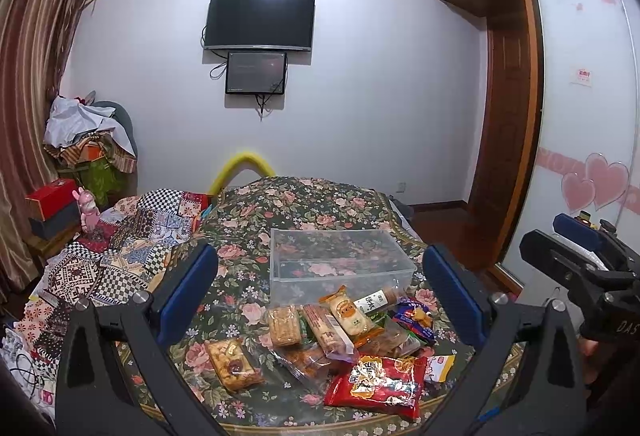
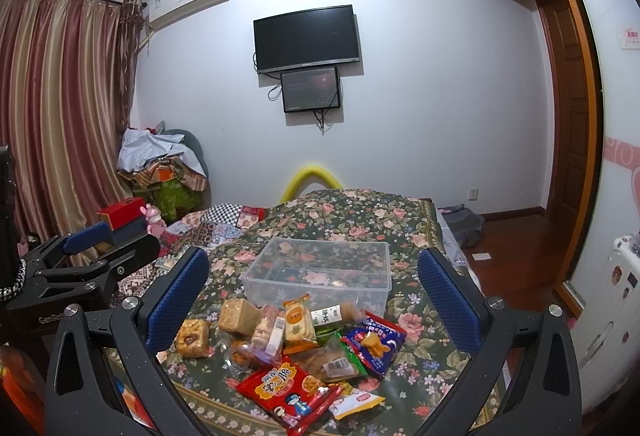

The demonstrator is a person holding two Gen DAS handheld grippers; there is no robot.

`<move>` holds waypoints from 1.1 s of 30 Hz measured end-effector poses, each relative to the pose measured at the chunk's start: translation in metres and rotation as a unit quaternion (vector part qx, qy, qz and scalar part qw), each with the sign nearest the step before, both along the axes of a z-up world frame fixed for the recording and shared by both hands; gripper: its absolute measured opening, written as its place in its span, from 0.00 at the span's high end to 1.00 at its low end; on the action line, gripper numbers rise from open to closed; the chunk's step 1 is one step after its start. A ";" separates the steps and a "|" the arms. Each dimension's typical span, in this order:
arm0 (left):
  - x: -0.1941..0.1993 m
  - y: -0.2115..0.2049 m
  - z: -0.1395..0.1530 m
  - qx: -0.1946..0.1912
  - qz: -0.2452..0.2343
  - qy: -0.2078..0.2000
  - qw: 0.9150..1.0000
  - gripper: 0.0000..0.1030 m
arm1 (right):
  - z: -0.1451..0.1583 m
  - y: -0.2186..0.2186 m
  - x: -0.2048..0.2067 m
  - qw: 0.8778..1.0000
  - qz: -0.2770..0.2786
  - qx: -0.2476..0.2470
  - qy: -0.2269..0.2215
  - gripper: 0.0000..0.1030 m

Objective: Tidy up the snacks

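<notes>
A pile of wrapped snacks (image 1: 340,340) lies on a floral cloth, also in the right wrist view (image 2: 296,348). A red packet (image 1: 376,386) (image 2: 288,392) lies nearest, a blue packet (image 2: 374,346) to its right. An empty clear plastic box (image 1: 340,260) (image 2: 320,270) stands just behind the pile. My left gripper (image 1: 320,296) is open and empty, above the pile. My right gripper (image 2: 314,300) is open and empty, above the pile too; it shows at the right edge of the left wrist view (image 1: 576,248). The left gripper shows at the left in the right wrist view (image 2: 100,252).
The floral cloth (image 1: 304,204) covers a raised surface on a bed with a patchwork quilt (image 1: 120,244). A cluttered chair (image 1: 92,140) and boxes (image 1: 52,208) stand at the left by the curtain. A wardrobe (image 1: 580,116) is at the right.
</notes>
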State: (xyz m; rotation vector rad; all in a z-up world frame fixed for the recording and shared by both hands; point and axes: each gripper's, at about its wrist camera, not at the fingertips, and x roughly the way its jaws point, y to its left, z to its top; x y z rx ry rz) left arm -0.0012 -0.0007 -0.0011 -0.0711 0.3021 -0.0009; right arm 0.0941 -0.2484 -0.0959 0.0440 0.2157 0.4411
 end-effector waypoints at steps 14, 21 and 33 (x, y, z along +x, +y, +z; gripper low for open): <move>0.000 0.002 0.000 -0.001 0.003 0.000 1.000 0.00 | 0.001 0.000 0.000 1.000 0.000 0.001 0.000 0.00; 0.000 0.002 0.001 0.000 0.003 0.000 1.000 0.00 | 0.002 -0.001 0.001 1.000 -0.001 0.001 0.000 0.00; 0.001 0.002 0.000 0.002 0.006 -0.001 1.000 0.00 | 0.002 -0.001 0.001 1.000 -0.001 0.002 0.001 0.00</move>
